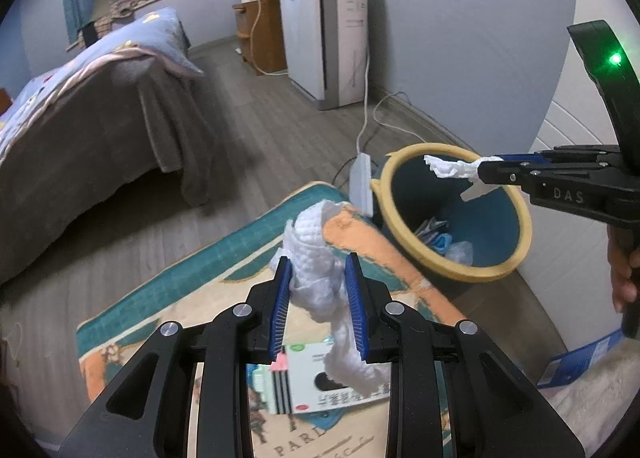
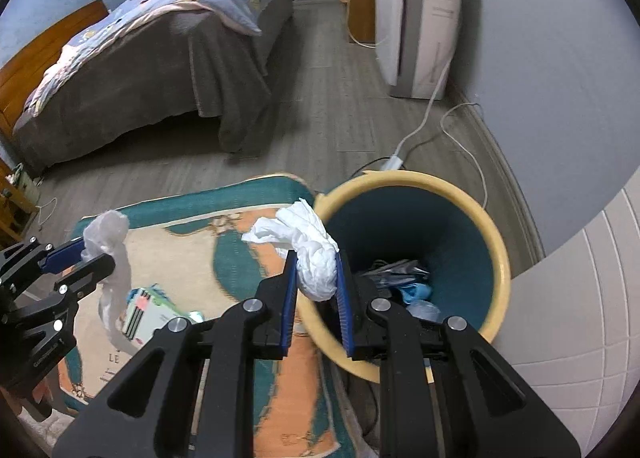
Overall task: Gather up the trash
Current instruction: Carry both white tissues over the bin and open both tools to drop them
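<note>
My left gripper [image 1: 319, 264] is shut on a crumpled white paper towel [image 1: 316, 258], held above the rug; its loose tail hangs down between the fingers. It also shows at the left of the right wrist view, left gripper [image 2: 94, 254] with the paper towel [image 2: 110, 242]. My right gripper [image 2: 317, 258] is shut on a wad of white tissue [image 2: 312, 258] right at the near rim of the trash bin [image 2: 496, 254]. In the left wrist view the right gripper [image 1: 486, 170] holds the tissue [image 1: 450, 167] over the bin [image 1: 520, 246], which is teal inside with a yellow rim and has trash at the bottom.
A patterned teal and orange rug [image 1: 224, 254] lies under the grippers, with a white and green packet [image 1: 336, 374] on it. A power strip [image 1: 361, 182] and cables lie behind the bin. A bed [image 1: 80, 130] stands at left, a white appliance [image 1: 324, 38] by the wall.
</note>
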